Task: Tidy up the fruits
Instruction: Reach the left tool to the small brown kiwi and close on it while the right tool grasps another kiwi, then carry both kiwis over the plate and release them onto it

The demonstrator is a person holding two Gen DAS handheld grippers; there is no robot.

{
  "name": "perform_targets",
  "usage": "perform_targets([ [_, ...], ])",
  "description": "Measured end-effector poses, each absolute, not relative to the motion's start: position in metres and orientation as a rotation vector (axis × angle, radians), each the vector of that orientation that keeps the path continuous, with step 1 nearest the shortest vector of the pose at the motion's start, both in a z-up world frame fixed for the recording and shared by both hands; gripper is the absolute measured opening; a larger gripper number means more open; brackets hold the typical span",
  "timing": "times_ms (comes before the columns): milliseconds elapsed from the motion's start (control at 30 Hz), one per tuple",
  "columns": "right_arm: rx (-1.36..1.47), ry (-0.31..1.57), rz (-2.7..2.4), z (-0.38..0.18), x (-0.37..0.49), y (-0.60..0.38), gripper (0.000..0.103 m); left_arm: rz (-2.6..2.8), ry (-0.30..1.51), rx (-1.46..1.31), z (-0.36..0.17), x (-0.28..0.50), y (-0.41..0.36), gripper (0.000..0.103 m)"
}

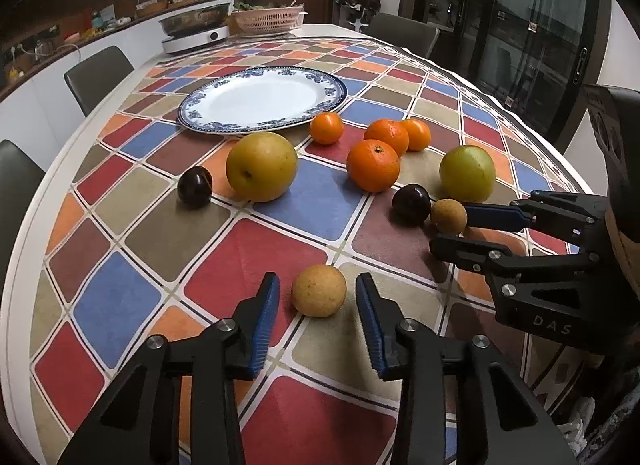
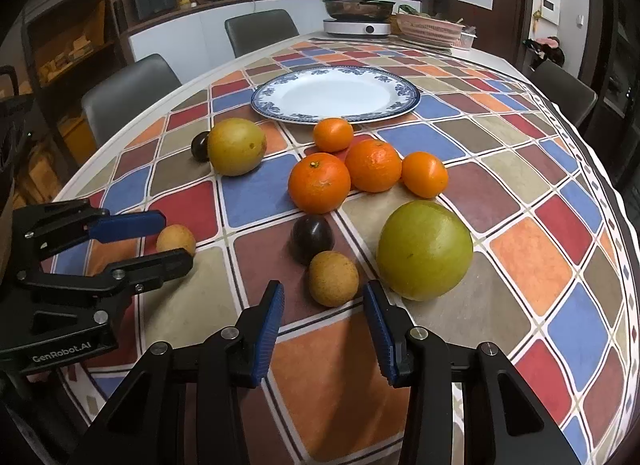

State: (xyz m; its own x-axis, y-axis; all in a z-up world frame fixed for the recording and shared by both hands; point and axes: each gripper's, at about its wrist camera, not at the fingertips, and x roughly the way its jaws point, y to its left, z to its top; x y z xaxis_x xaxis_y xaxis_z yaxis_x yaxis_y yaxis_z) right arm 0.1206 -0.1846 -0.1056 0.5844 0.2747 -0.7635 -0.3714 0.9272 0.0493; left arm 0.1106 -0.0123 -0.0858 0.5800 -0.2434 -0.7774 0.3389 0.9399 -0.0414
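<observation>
Left gripper (image 1: pixel 317 305): spread wide, gripping nothing, a small tan fruit (image 1: pixel 319 290) between its blue pads (image 1: pixel 264 321), touched by neither. Right gripper (image 2: pixel 323 315): likewise spread wide and holding nothing, a second small speckled brown fruit (image 2: pixel 333 278) just ahead between the fingertips, apart from both. Dark plum (image 2: pixel 312 239) touching that brown fruit at its 11 o'clock; big green fruit (image 2: pixel 425 251) just beside at 3 o'clock. Four oranges (image 2: pixel 319 183) clustered farther toward 12 o'clock. Yellow-green pear-like fruit (image 2: pixel 237 147) at 10 o'clock, another dark plum (image 2: pixel 199 146) half hidden behind it. Blue-rimmed white plate (image 2: pixel 408 99) at 12 o'clock beyond the fruit, bare. All resting on a checkered tablecloth (image 2: pixel 528 261).
</observation>
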Motion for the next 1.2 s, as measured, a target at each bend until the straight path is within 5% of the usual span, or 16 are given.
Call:
perform_targets([
  [300,-0.107,0.863,0.373,-0.107,0.125,-0.187,0.028,-0.338,0.900,0.094,-0.089,0.113,-0.012,0.029],
  [1200,-0.068,0.736,0.472,-0.042,0.137,-0.184,0.026,-0.325,0.716,0.088,-0.013,0.132,-0.011,0.029],
])
